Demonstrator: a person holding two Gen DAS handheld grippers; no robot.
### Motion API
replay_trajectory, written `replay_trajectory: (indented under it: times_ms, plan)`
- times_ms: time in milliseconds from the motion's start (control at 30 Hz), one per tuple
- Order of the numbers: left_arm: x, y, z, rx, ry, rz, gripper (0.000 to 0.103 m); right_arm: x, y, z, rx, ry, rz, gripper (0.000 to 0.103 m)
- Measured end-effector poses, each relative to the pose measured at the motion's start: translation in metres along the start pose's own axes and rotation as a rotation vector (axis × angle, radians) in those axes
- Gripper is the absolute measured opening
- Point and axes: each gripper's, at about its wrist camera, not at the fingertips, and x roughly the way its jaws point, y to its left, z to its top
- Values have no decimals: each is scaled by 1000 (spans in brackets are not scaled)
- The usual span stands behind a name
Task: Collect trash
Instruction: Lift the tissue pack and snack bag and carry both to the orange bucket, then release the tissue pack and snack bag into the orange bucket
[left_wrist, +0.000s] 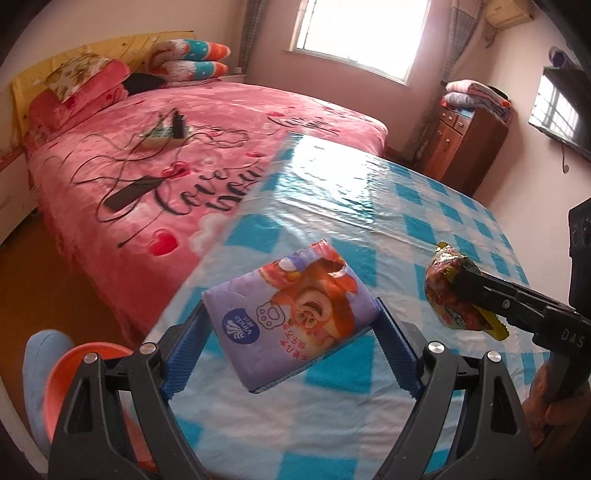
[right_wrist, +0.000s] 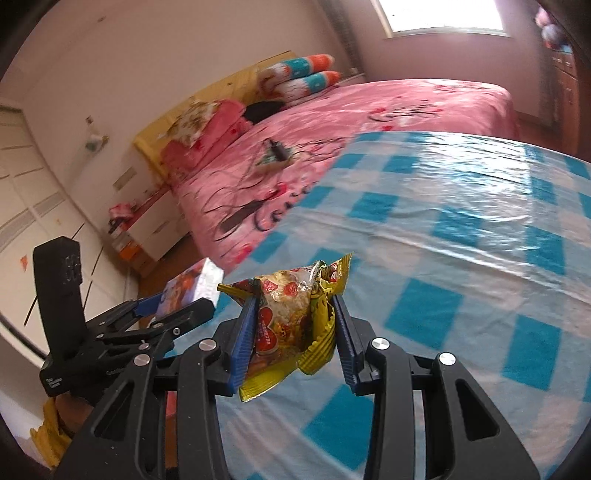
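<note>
While the left gripper (left_wrist: 291, 325) is clamping a purple tissue pack (left_wrist: 291, 317) between its 2 blue pads, held above the checked table (left_wrist: 424, 192), the right gripper (right_wrist: 293, 332) is squeezing a crumpled snack wrapper (right_wrist: 291, 321) over the same cloth. The left view is showing an orange bin (left_wrist: 62, 373) low beside the table edge, cut off by the gripper body; the right view is not showing it. The right view is revealing a white wardrobe (right_wrist: 33, 206) and a bedside drawer unit (right_wrist: 147, 221). Only the left view is catching a wooden cabinet (left_wrist: 465, 144) carrying folded blankets. The bed (left_wrist: 155, 177) is appearing in both. Motion is blurring the near cloth, and the wrapper's print is too small to read.
</note>
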Motion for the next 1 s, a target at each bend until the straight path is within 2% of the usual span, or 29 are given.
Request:
replay_trajectory:
  times_ms: [467,667,1000]
  plan:
    - [-51,101,-43,-129,-11,147,86,48,106,-18,-171,136,153,41]
    - [-60,146,-71,-205,18,203,86,75,156,-30,-260,202,200,41]
    - [-58,194,-111,-284,75,271,86,123,205,-67,-360,327,239,41]
